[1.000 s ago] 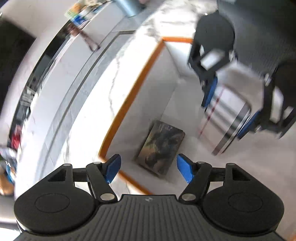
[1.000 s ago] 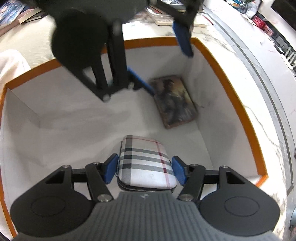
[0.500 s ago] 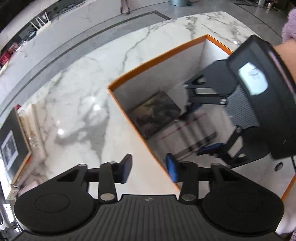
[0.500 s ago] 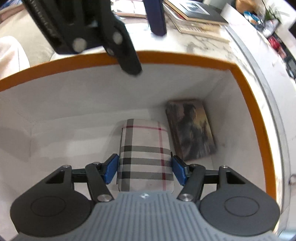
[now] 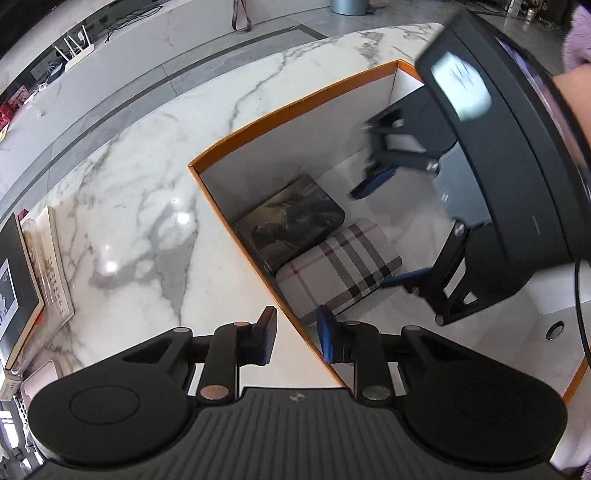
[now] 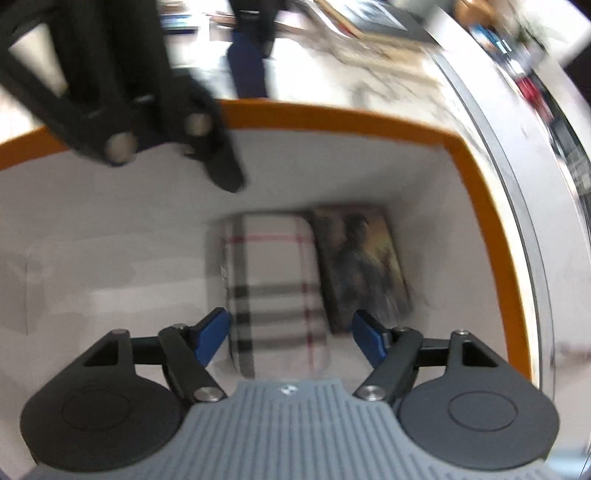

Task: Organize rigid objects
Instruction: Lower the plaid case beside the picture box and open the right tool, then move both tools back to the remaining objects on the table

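A plaid checked case (image 5: 340, 267) (image 6: 275, 291) lies on the floor of an orange-rimmed white box (image 5: 295, 105) (image 6: 332, 114), right beside a dark picture-covered box (image 5: 291, 221) (image 6: 364, 258). My right gripper (image 6: 291, 334) is open inside the box, its fingers (image 6: 212, 328) standing clear on both sides of the case's near end. It shows in the left wrist view (image 5: 391, 229) above the case. My left gripper (image 5: 295, 338) is open and empty, straddling the box's near wall, and shows in the right wrist view (image 6: 247, 70).
The box stands on a white marble counter (image 5: 129, 206). Books and framed pictures (image 5: 33, 273) lie at the counter's left end and show in the right wrist view (image 6: 369, 22). A grey floor band (image 5: 147, 88) runs beyond the counter.
My right gripper has opened and let go of the plaid case, which now lies on the box floor beside the dark box. My left gripper has drawn back to the box's wall.
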Available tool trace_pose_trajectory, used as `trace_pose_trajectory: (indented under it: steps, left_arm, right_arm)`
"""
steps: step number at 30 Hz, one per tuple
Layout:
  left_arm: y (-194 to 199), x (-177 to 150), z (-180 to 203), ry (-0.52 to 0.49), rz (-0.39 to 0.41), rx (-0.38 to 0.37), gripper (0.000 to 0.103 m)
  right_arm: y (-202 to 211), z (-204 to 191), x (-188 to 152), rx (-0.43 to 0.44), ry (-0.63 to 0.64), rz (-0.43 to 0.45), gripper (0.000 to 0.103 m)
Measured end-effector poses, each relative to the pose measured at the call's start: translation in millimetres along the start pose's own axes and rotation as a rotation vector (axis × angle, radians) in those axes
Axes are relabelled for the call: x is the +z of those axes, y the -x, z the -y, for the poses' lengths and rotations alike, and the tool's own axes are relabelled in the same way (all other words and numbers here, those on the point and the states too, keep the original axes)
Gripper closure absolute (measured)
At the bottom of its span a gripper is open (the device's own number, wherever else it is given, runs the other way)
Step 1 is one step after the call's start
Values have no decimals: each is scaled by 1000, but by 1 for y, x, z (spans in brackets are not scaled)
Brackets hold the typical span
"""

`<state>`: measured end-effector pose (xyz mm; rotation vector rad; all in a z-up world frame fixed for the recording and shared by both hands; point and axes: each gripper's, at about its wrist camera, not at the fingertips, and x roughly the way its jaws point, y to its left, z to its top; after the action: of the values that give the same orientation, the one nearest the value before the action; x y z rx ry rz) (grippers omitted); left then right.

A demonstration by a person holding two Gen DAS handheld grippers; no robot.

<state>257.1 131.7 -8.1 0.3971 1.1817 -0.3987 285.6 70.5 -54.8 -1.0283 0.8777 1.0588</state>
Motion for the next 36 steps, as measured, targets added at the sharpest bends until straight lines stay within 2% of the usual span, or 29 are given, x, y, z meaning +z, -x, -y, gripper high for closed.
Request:
trace_pose_trajectory:
  steps: [3,5,6,10,23,29,31,34,36]
  left_arm:
    - [1,-1,5,-9,-4,14,75]
    - [1,-1,7,-19,-6,25,75]
    - [1,-1,7,-20,-6,28,75]
    - [3,-2,7,-13,-7,30,75]
    - [11,-4,10,2,10,52,75]
    - [44,-6,25,-16,74,106,74]
    - [60,-8,34,-24,124,108,71]
    - [82,-8,54,-38,190,108,70]
    - [94,-7,72,-59,227,93,70]
  right_arm:
    - [-2,15,-5,62,-176,-69,28]
    - [-3,21,-9,129,-265,-70,30]
    - [-4,22,-10,144,-289,-72,35]
    - [-12,22,-8,105,-289,-80,55]
    - [-9,28,-7,101,-303,-68,55]
    - [39,23,-17,92,-345,10,55]
    - [68,22,-33,63,-368,47,54]
    - [118,5,-59,18,-428,107,54]
    - [141,9,-77,-5,-480,135,54]
